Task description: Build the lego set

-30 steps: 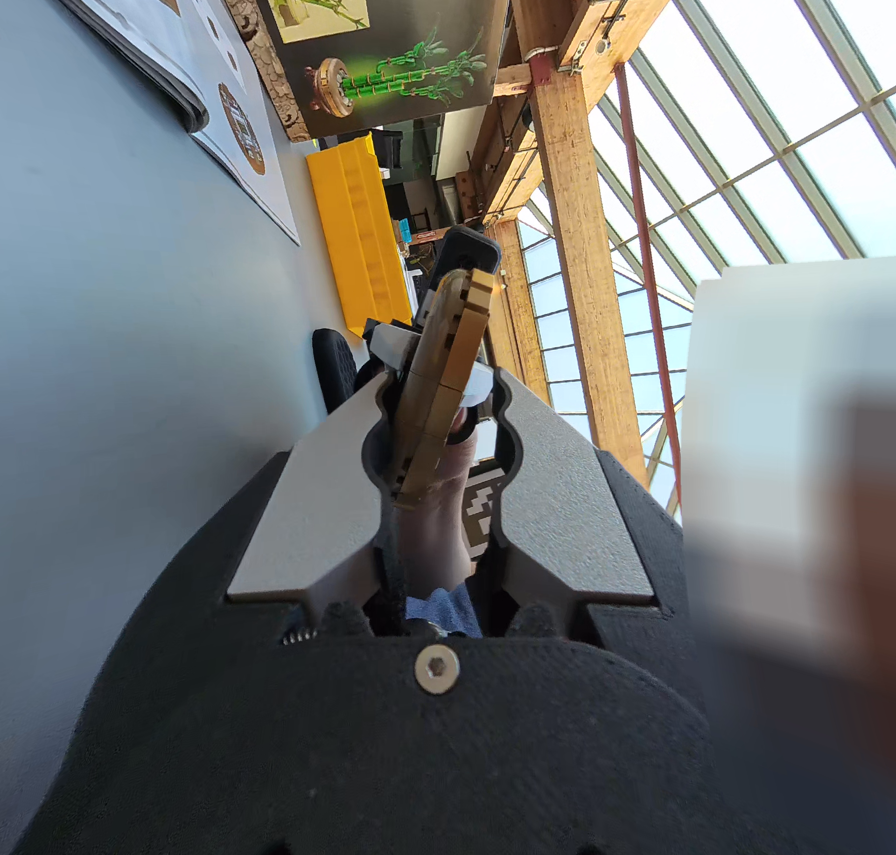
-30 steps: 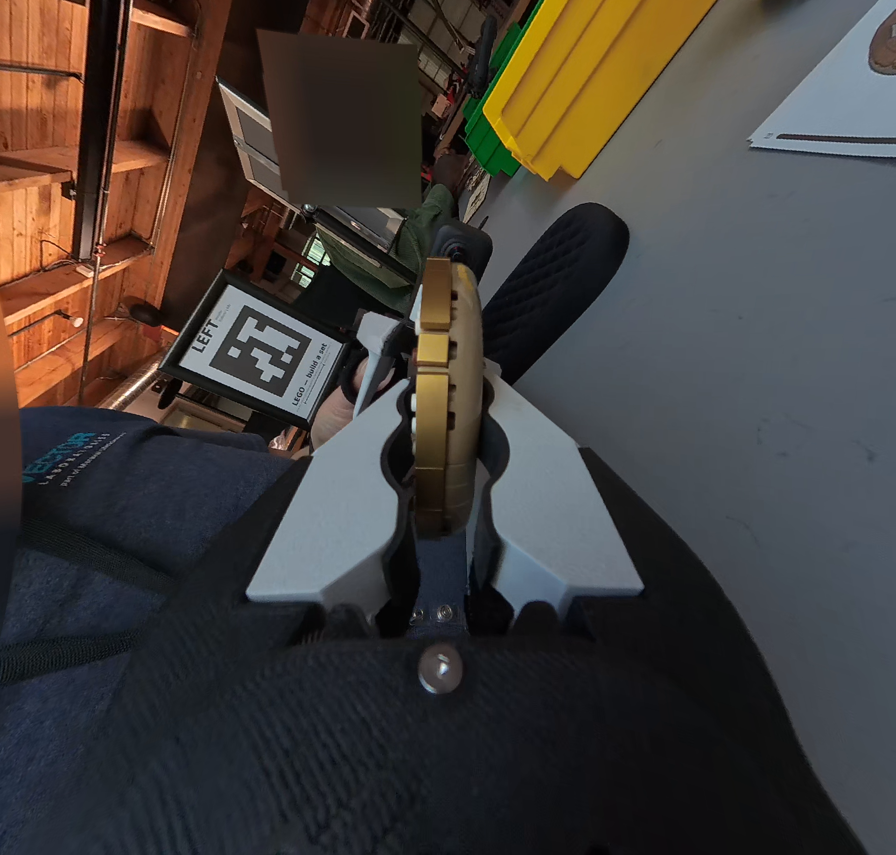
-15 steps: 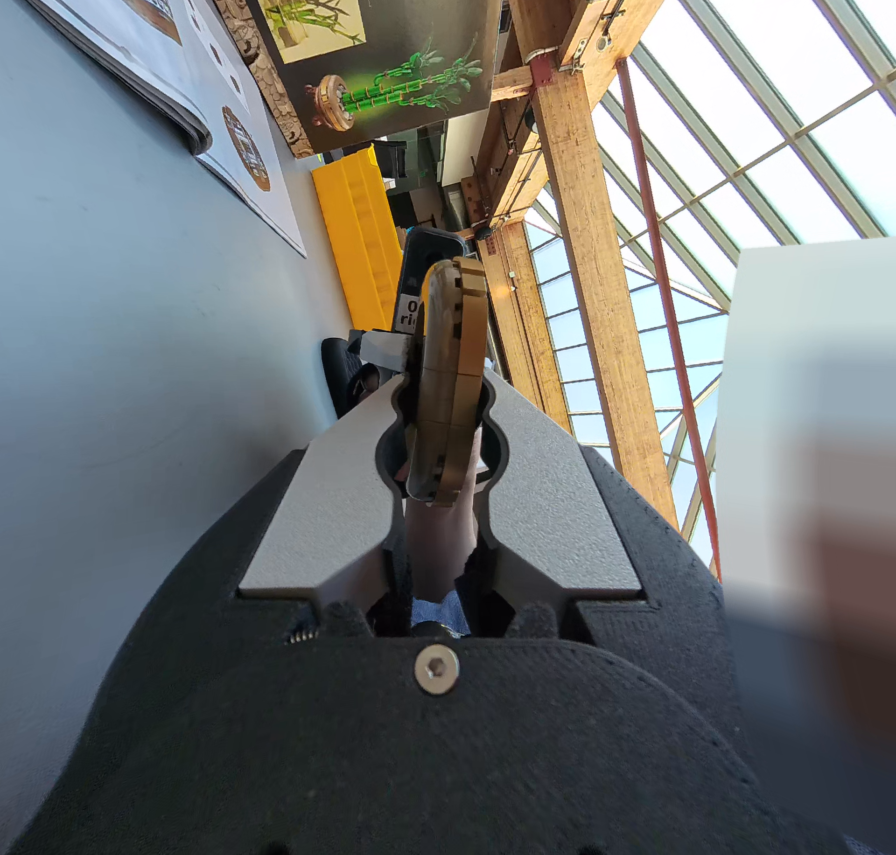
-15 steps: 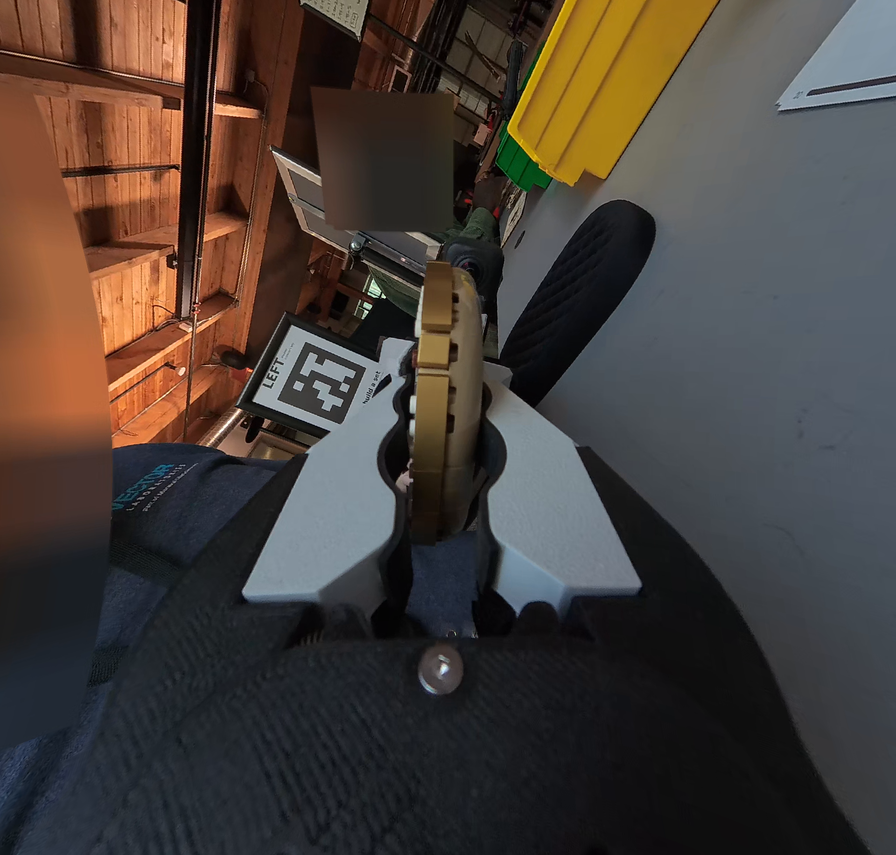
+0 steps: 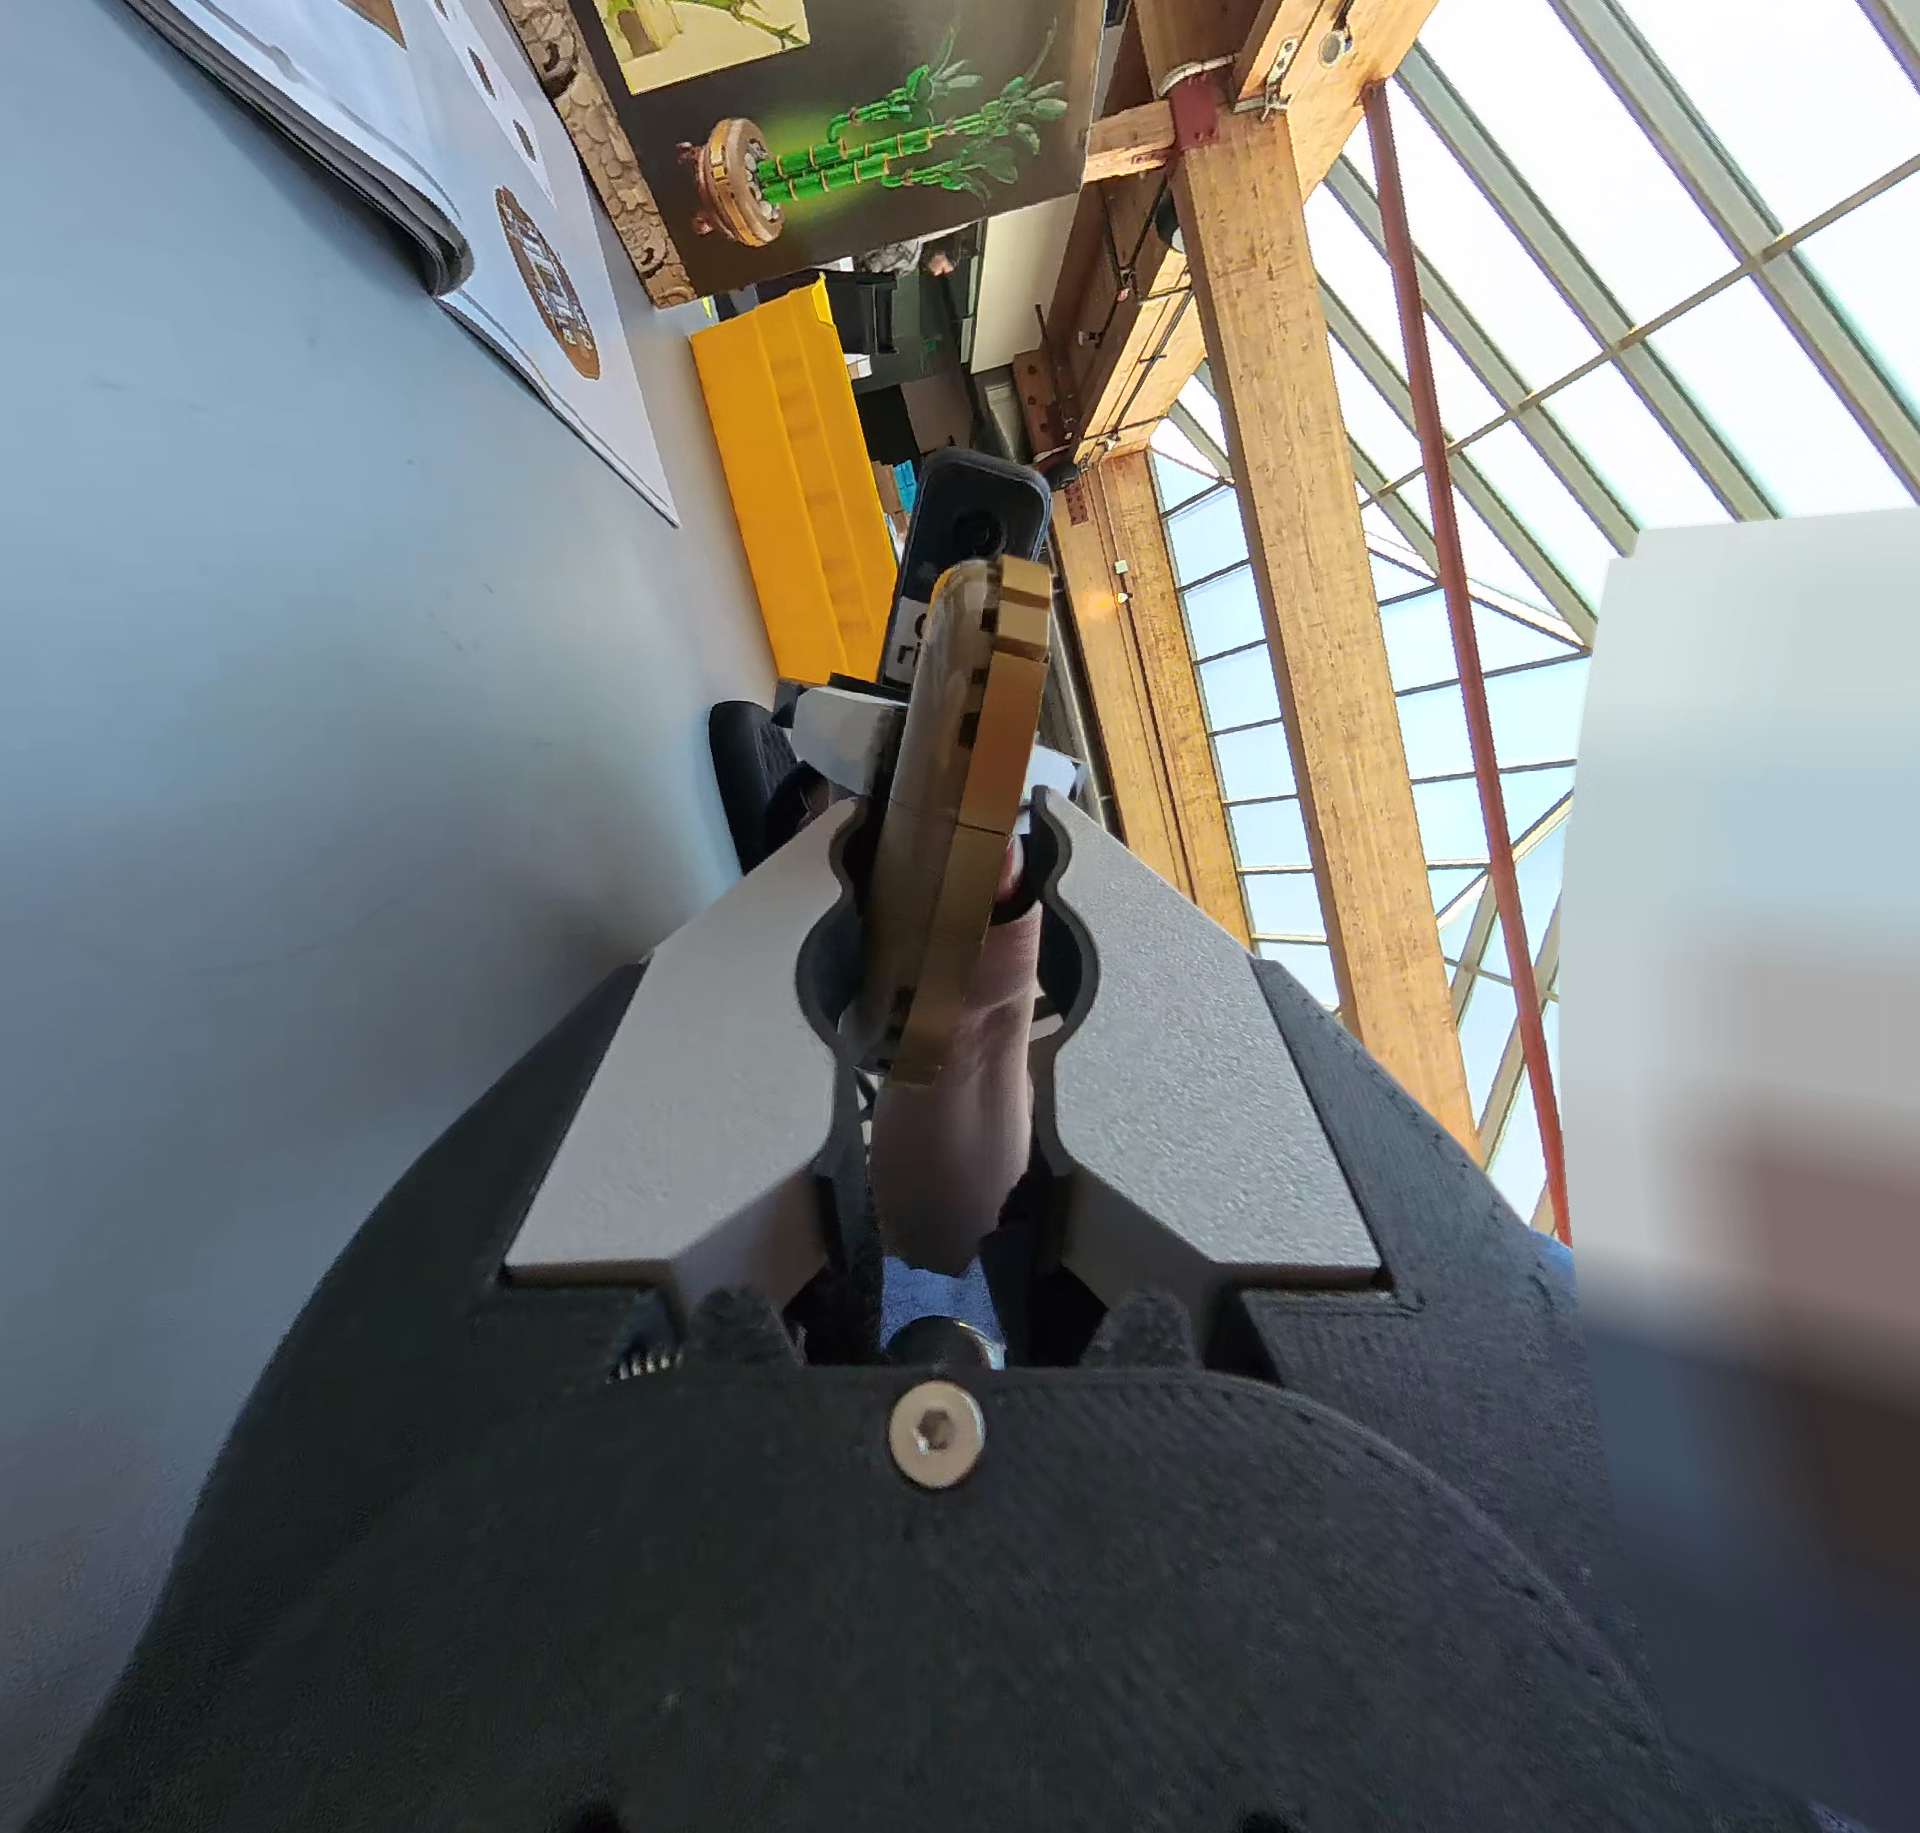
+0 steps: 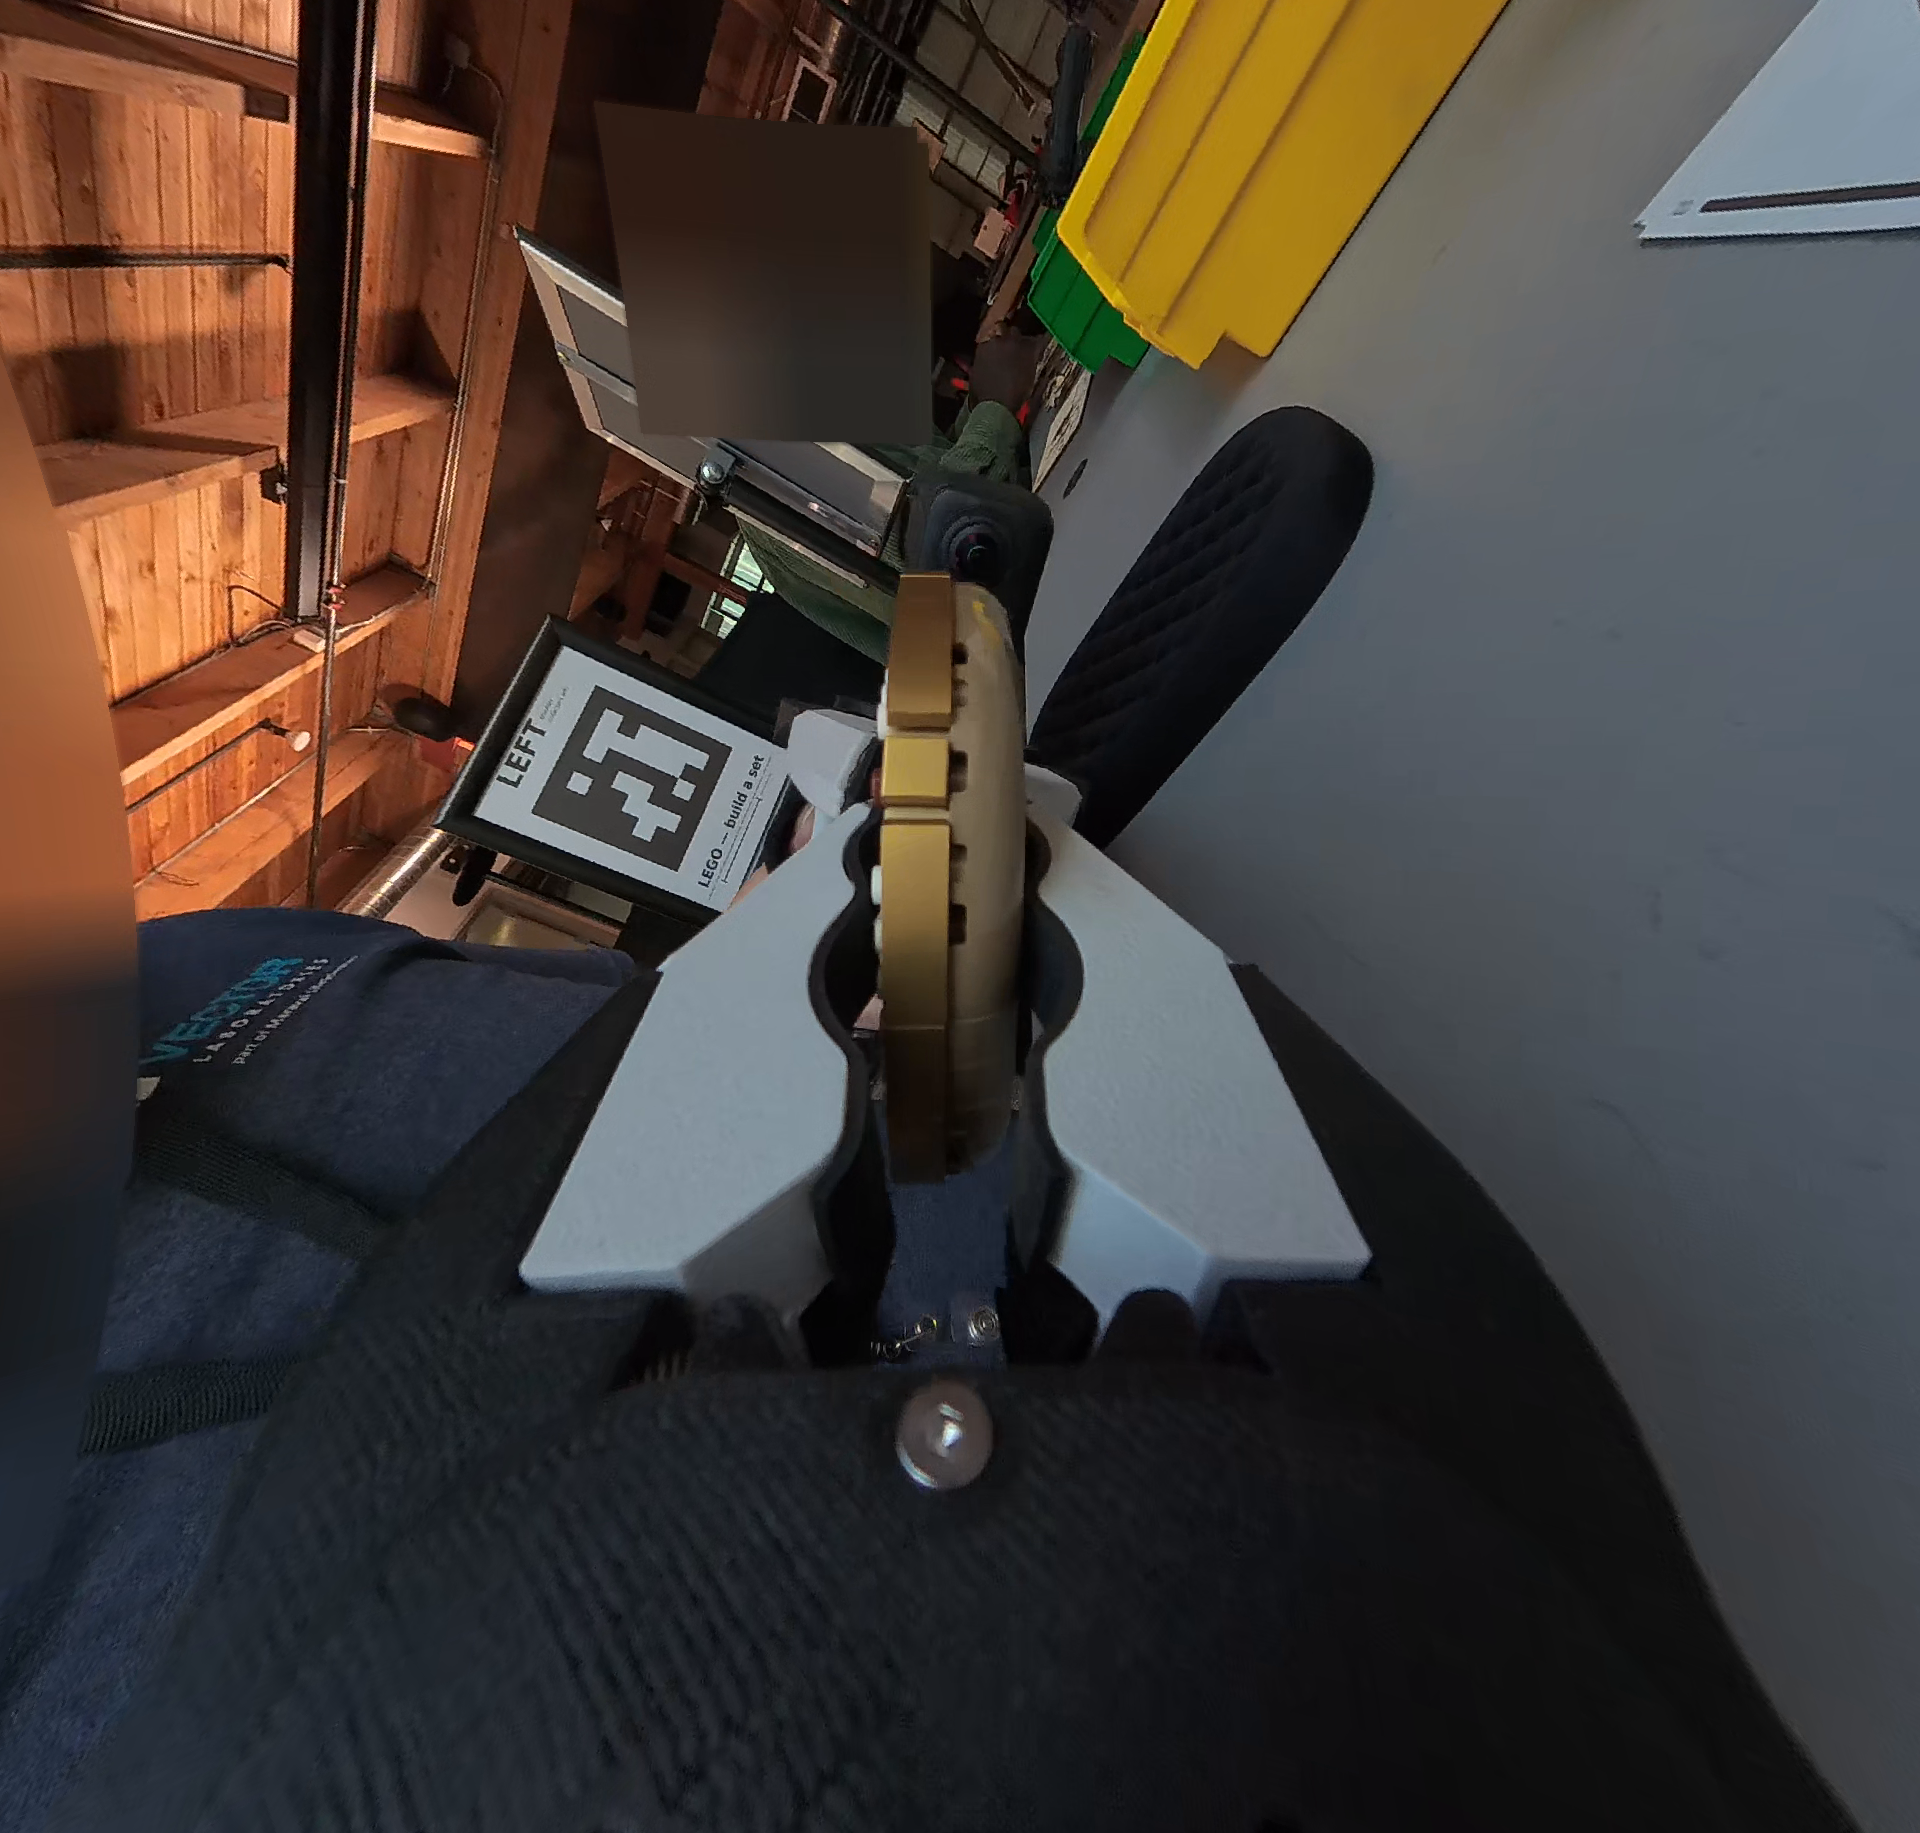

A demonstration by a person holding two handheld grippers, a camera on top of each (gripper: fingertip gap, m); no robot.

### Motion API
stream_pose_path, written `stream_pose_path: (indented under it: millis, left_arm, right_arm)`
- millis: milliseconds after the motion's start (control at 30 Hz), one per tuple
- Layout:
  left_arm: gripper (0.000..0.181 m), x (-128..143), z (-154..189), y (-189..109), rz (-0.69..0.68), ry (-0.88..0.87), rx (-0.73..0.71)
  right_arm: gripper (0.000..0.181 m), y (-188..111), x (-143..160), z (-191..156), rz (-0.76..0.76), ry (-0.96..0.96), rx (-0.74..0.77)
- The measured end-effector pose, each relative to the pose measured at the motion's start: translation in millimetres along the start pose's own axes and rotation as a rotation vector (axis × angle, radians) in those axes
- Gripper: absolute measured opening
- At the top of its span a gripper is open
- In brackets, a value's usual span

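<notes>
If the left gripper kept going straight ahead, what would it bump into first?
Probably the right gripper. It faces the left gripper from just beyond the gold disc that both pinch. The depth is hard to judge.

In the left wrist view, the disc (image 5: 961, 807) stands on edge between the left claw (image 5: 951, 848) fingers, centre frame. The right claw (image 5: 862, 734) sits just behind it, at 12 o'clock. The desk (image 5: 312, 744) fills the 9 o'clock side. On it the booklet (image 5: 416, 152) lies at 11 o'clock, the box (image 5: 831, 69) behind it at 12, and the bin (image 5: 800, 474) between box and claw.

In the right wrist view, the disc (image 6: 945, 890) sits between the right claw (image 6: 945, 848) fingers, with the left claw (image 6: 831, 744) just beyond it. The desk (image 6: 1558, 848) lies at 3 o'clock, and the bin (image 6: 1278, 121) on it at 1 o'clock.
</notes>
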State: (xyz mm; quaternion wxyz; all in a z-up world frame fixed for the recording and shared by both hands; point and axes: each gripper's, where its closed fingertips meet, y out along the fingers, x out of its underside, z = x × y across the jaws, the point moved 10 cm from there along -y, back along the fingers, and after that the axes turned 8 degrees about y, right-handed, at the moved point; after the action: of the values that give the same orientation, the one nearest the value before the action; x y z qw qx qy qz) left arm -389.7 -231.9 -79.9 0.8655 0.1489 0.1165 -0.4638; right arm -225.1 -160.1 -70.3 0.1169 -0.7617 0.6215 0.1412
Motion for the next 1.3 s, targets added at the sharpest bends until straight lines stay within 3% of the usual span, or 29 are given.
stream_pose_path:
  millis: [167, 333, 633, 867, 1000, 1033, 1100, 1133, 1300]
  left_arm:
    - [0.023, -1, -3, -2, 0.035, -0.070, 0.041]
    - [0.023, 2, -6, -2, 0.051, -0.125, 0.062]
    - [0.022, 1, -2, 1, 0.027, -0.071, 0.022]
    - [0.021, 0, 1, 1, 0.000, -0.006, -0.029]
    - [0.021, -1, -4, -2, 0.024, -0.053, -0.002]
    - [0.020, -1, -5, -3, 0.040, -0.066, 0.005]
    - [0.020, -4, -9, -7, 0.076, -0.099, 0.009]
    - [0.020, -6, -12, -10, 0.086, -0.107, -0.003]
    - [0.018, -12, -21, -15, 0.073, -0.102, -0.106]
  right_arm:
    - [0.025, 2, 0, -1, -0.002, -0.016, -0.053]
    - [0.027, 2, 0, -4, -0.026, -0.070, -0.008]
    - [0.029, 3, 0, -7, -0.061, -0.156, 0.069]
    - [0.025, 3, -1, -5, -0.090, -0.117, 0.054]
    - [0.027, 5, -2, -2, -0.068, -0.130, 0.033]
    - [0.033, 3, -3, -2, -0.059, -0.140, 0.005]
    - [0.078, -2, -8, -2, -0.025, -0.155, 0.017]
    - [0.086, -7, -10, -2, -0.013, -0.227, 0.067]
    - [0.133, -7, -9, -16, -0.122, -0.850, 0.379]
